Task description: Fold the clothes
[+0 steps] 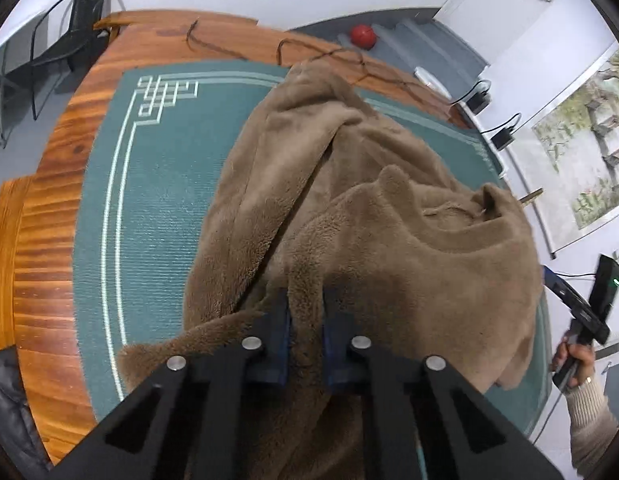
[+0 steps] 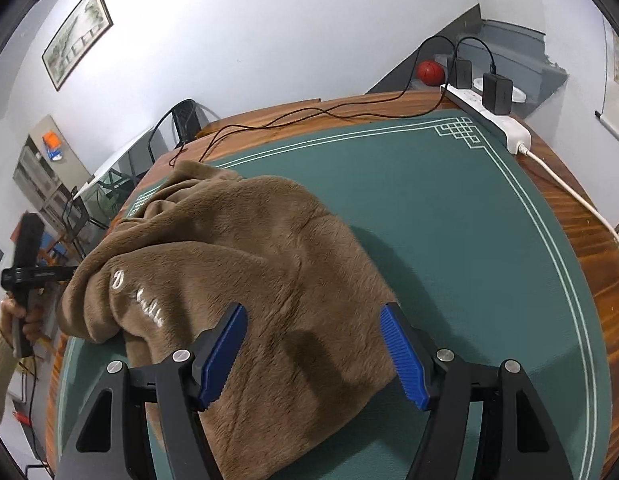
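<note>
A brown fleece garment (image 1: pixel 389 200) lies crumpled on the green mat (image 1: pixel 157 200). In the left wrist view my left gripper (image 1: pixel 307 308) is shut on a raised ridge of that fleece near its close edge, and the blue pads press the pile from both sides. In the right wrist view the same garment (image 2: pixel 249 240) shows white embroidered lettering. My right gripper (image 2: pixel 313 316) is open just above the garment's near right part, with fleece under the gap and nothing pinched. A hand (image 2: pixel 17 312) holds the left gripper's handle at the far left.
The mat covers a wooden table (image 2: pixel 589 240). A white power strip (image 2: pixel 505 124) with two black chargers and cables sits at the far right edge. A thin cord (image 1: pixel 229 50) lies on the far wood. Behind are a black chair (image 1: pixel 77 20) and a red ball (image 1: pixel 362 35).
</note>
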A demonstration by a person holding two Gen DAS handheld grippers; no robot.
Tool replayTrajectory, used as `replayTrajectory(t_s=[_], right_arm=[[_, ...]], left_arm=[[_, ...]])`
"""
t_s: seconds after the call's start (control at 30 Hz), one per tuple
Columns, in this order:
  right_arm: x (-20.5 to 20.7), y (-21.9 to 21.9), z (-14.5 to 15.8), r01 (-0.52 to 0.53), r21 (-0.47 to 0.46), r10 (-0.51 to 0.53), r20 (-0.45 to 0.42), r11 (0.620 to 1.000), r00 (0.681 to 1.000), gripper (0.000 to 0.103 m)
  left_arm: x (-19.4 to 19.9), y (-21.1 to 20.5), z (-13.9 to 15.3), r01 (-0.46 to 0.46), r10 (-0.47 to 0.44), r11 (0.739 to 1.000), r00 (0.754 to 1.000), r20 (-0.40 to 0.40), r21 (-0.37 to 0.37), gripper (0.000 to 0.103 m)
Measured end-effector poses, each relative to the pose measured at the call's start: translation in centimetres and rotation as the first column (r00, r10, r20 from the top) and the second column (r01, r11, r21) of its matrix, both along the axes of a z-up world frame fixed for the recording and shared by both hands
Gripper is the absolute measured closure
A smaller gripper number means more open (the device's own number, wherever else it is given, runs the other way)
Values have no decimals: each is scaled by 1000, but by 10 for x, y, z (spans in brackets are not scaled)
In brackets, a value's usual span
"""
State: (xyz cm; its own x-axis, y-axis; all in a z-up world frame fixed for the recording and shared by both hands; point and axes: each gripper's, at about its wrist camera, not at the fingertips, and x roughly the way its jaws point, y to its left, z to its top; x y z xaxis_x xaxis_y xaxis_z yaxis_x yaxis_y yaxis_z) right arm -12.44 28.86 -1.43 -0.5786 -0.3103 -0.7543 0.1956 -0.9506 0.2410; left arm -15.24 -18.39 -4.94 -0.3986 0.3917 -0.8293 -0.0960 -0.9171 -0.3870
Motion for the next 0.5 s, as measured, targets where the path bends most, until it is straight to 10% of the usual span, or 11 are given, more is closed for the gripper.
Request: replayTrajectory(t_s=[0.27, 0.5], right_arm=[[-53, 7, -11, -47, -11, 48, 28, 999, 998, 32], [-93, -7, -33, -160, -259, 199, 130, 953, 971, 32]], left_arm=[[21, 1, 1, 32, -33, 999, 999, -26, -39, 90], [14, -5, -9, -17, 17, 999, 1000, -5, -34, 83]])
